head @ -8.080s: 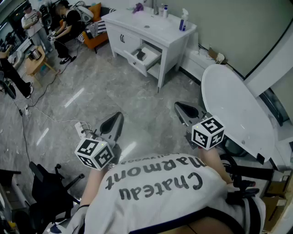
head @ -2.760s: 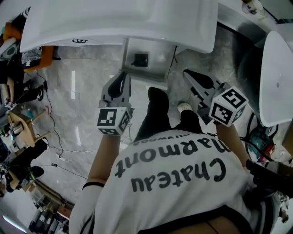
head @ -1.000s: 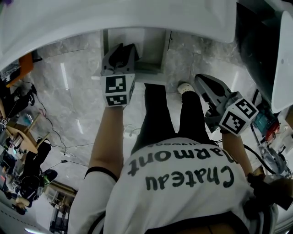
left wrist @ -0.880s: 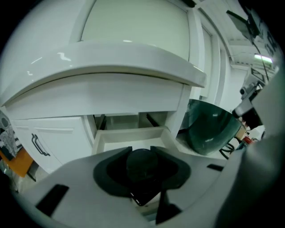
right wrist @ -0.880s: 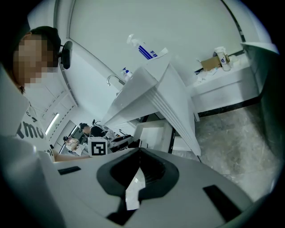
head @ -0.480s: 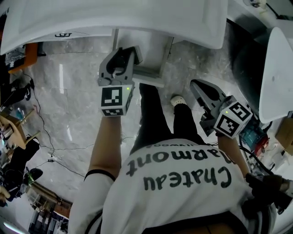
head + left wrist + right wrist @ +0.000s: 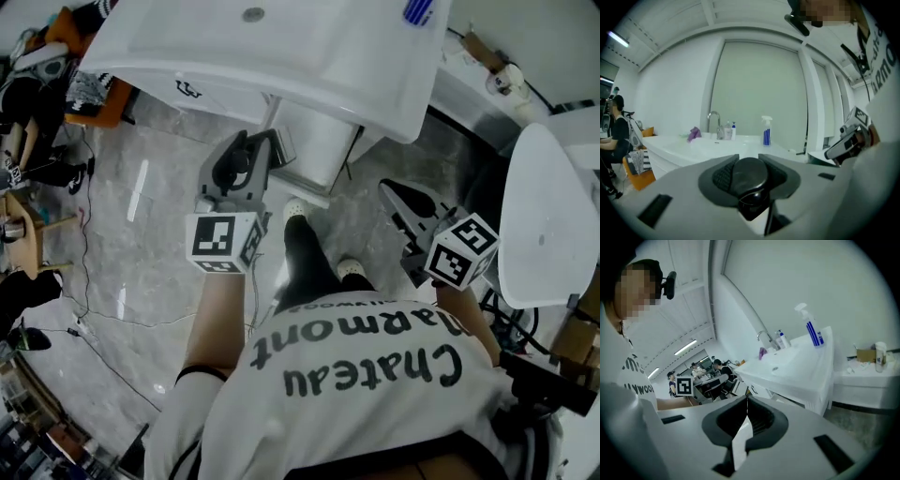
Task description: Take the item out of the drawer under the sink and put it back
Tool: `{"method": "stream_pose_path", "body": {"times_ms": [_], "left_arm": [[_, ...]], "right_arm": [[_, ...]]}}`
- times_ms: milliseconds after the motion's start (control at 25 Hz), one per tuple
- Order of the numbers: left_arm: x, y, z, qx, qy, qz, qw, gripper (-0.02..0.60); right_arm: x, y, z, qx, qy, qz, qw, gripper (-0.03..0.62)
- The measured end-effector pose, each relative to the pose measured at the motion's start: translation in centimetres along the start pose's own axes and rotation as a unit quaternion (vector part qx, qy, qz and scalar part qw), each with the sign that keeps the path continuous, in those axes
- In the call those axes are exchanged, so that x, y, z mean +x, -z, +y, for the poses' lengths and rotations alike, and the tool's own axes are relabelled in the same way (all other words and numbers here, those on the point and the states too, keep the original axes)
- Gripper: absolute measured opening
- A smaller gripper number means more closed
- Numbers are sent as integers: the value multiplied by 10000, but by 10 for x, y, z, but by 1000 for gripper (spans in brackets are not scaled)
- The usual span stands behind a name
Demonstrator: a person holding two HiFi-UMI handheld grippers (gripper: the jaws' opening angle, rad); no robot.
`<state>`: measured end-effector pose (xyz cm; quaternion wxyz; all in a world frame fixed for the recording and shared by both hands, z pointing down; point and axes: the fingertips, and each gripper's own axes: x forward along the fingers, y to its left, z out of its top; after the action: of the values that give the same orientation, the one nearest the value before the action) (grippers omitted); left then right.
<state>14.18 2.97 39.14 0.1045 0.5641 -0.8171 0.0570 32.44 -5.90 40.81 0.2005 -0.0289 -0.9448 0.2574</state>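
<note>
In the head view the white sink vanity (image 7: 309, 56) lies ahead, and its open white drawer (image 7: 323, 155) juts out below the counter. My left gripper (image 7: 246, 155) hangs just left of the drawer front, shut on a dark round item (image 7: 234, 169). The left gripper view shows that black rounded item (image 7: 749, 176) pressed between the ribbed pads (image 7: 723, 177), with the sink top beyond. My right gripper (image 7: 388, 191) floats right of the drawer. Seen in its own view, my right gripper (image 7: 746, 401) has jaws that meet with nothing between them.
A blue-striped spray bottle (image 7: 766, 131) and a faucet (image 7: 712, 123) stand on the counter. A round white table (image 7: 544, 225) is close at the right. The person's shoes (image 7: 295, 208) are in front of the drawer. People sit far left (image 7: 37, 159).
The view has pulled back from the drawer and the whole sink top shows now. My left gripper has come away from the drawer with the dark item in it. The right gripper stays shut.
</note>
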Motion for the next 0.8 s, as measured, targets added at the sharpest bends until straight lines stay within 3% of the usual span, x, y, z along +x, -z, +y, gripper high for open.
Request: {"method": "stream_pose_path", "body": {"times_ms": [320,480,800], "left_arm": [[-103,-76,-38,-133,-492,-954,9941,129],[-160,-87,-73,-13,-696,-1057,9920,127],[-277,-102,-75,57,-1753,-1131,9780,127]], "right_arm": [[-36,-45,67,-1208,-740,-426,9890,12],[-64,-34,102,-1533,-1203,-504,9795,12],[-52,-5,191,-1848,-2313,-136,9551,12]]}}
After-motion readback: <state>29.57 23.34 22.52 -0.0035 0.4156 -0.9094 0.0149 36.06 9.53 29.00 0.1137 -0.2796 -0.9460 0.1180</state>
